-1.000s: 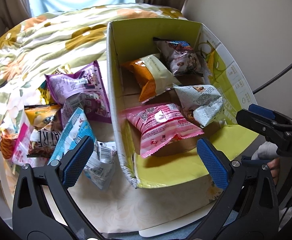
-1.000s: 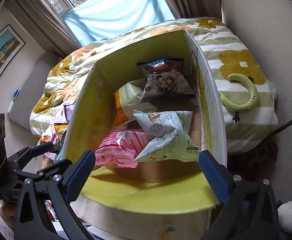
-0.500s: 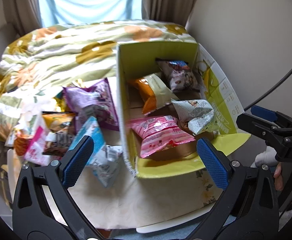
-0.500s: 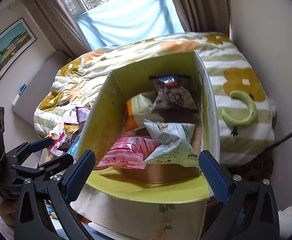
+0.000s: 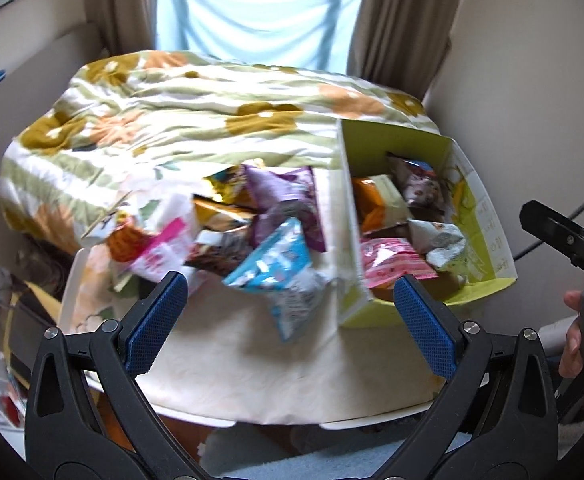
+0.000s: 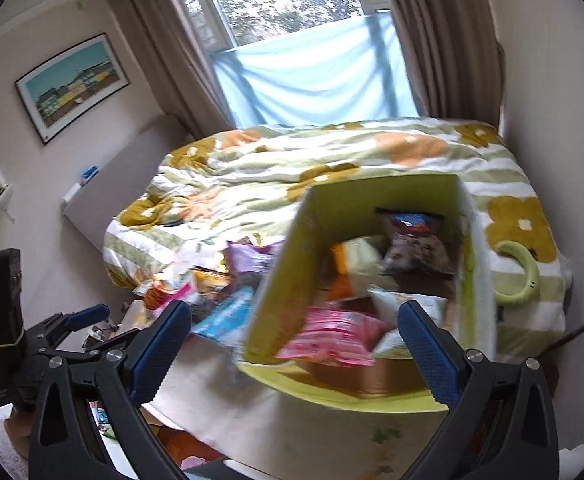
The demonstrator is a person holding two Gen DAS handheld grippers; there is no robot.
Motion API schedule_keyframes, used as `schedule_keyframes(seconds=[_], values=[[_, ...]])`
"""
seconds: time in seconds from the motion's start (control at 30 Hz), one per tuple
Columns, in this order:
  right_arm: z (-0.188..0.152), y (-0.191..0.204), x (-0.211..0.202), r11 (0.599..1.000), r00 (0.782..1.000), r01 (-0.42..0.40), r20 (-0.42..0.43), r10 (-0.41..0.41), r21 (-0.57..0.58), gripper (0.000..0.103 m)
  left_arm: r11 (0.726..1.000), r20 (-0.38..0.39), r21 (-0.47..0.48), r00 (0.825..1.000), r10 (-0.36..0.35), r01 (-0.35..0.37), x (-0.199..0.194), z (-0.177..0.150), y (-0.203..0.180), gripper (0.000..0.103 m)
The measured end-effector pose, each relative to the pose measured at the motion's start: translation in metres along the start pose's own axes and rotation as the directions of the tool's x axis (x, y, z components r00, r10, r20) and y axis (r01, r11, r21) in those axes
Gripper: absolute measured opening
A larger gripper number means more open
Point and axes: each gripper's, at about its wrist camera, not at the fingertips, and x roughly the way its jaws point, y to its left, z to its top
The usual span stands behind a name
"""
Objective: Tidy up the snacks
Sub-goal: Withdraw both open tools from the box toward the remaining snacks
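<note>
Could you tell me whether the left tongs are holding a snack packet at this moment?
No, the left tongs stand wide open and empty above the table, with the blue packet lying loose in the pile beyond them.

We see our left gripper [image 5: 290, 306] as a black plastic frame with triangular cut-outs and round silver screws at the joints. Its fingers [image 5: 156, 322] carry blue pads with a fine cross-hatched texture. Our right gripper [image 6: 293, 340] is built the same way: black arms, silver screws, blue textured pads on the fingers [image 6: 427, 354]. From the right wrist view the left tool also shows a tall black block at its rear, ringed by a thin yellow band. A hand [image 5: 571, 340] appears at the edge of the left view.
</note>
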Motion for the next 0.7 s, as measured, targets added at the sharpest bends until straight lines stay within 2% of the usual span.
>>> schedule_keyframes(seconds=[0.13,0.3,0.57,0.7], values=[[-0.002,0.035,0.01,0.999,1.0,-0.026,0.014,0.026,-0.022,0.103,1.0,-0.001,-0.03,1.0,-0.002,0.002,-0.008,-0.002,0.045,0.102],[-0.013,0.078,0.029,1.0,1.0,-0.009,0.022,0.01,-0.022,0.103,0.999,-0.036,-0.037,0.999,-0.015,0.013,-0.008,-0.001,0.101,0.102],[-0.041,0.128,0.082,0.995,0.995,0.1,-0.013,-0.099,0.022,0.103,0.997,-0.111,-0.014,0.991,-0.079,0.078,0.017,-0.002,0.169,0.102],[-0.058,0.146,0.108,0.983,0.983,0.184,-0.023,-0.183,0.022,0.103,0.992,-0.169,0.021,0.978,-0.121,0.126,0.042,-0.006,0.192,0.102]])
